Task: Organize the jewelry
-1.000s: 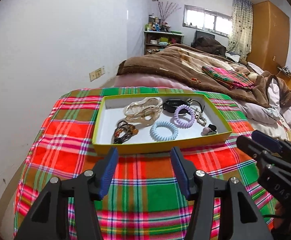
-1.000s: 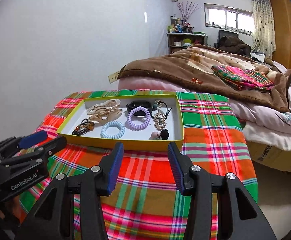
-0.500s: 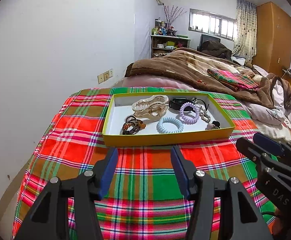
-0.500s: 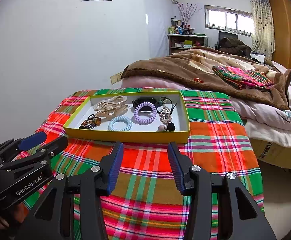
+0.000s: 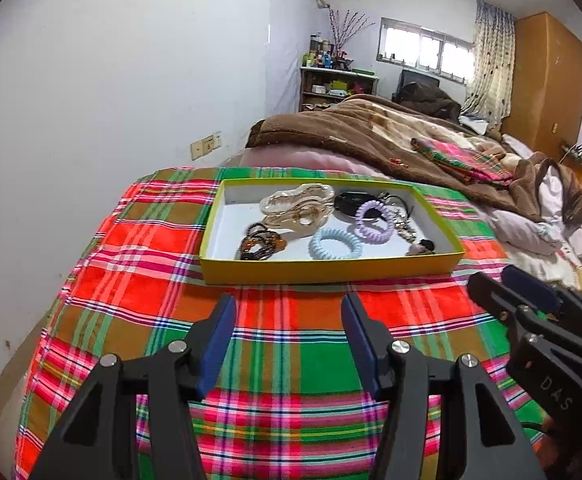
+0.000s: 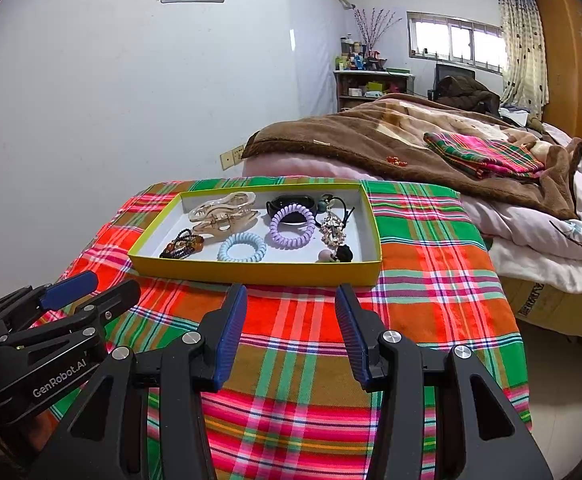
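A shallow yellow-green box (image 5: 331, 271) (image 6: 251, 272) rests on a plaid cloth. Inside lie clear amber hair claws (image 5: 299, 208) (image 6: 225, 212), a dark bead bracelet (image 5: 261, 242) (image 6: 182, 244), a light blue coil hair tie (image 5: 335, 243) (image 6: 242, 247), a purple coil hair tie (image 5: 374, 222) (image 6: 292, 227), a black band (image 5: 351, 202) (image 6: 291, 202), a rhinestone charm (image 6: 333, 230) and a small pink and black piece (image 6: 337, 255). My left gripper (image 5: 287, 340) hovers open in front of the box, holding nothing. My right gripper (image 6: 289, 332) is open and empty too.
The plaid cloth (image 5: 291, 360) covers a small table against a white wall (image 5: 91, 100). Behind it is a bed with a brown blanket (image 6: 371, 136) and a folded plaid cloth (image 6: 487, 156). A shelf (image 6: 371, 84) and a wooden wardrobe (image 5: 543, 80) stand at the far end.
Both views have drawn back a little from the box, which sits smaller and farther ahead than a second ago. Both grippers stay open and empty.
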`<state>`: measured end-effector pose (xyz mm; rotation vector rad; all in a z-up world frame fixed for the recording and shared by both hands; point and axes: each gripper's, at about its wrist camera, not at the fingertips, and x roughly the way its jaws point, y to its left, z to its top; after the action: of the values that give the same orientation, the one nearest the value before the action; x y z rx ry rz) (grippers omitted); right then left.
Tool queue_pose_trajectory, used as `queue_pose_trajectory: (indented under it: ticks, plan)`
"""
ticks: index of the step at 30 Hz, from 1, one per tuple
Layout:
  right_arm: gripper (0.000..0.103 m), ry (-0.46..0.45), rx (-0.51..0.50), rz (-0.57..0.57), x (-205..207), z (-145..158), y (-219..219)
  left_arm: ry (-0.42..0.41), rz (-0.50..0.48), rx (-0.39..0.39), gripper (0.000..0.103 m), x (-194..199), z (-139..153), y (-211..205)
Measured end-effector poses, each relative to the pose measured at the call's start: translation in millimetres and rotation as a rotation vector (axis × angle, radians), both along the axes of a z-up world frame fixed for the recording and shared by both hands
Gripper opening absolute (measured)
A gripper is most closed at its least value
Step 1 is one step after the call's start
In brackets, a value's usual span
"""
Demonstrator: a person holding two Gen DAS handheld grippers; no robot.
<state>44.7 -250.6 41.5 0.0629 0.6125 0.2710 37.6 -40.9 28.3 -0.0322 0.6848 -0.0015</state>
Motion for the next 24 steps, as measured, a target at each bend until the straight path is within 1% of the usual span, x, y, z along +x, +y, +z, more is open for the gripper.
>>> queue_pose_trajectory:
  ticks: [1,11,24]
  plan:
    - [0.047,0.001,-0.001,0.001,-0.1,-0.2,0.0,0.004,0.005,0.009,0.057,0.6,-1.0,-0.2]
    - [0.047,0.003,-0.002,-0.001,-0.2,-1.3,0.8,0.006,0.008,-0.001,0.057,0.5,-1.9,2.7]
    - [0.047,0.008,-0.004,-0.002,0.7,-3.1,2.2,0.015,0.02,0.005,0.057,2.1,-3.4,5.0]
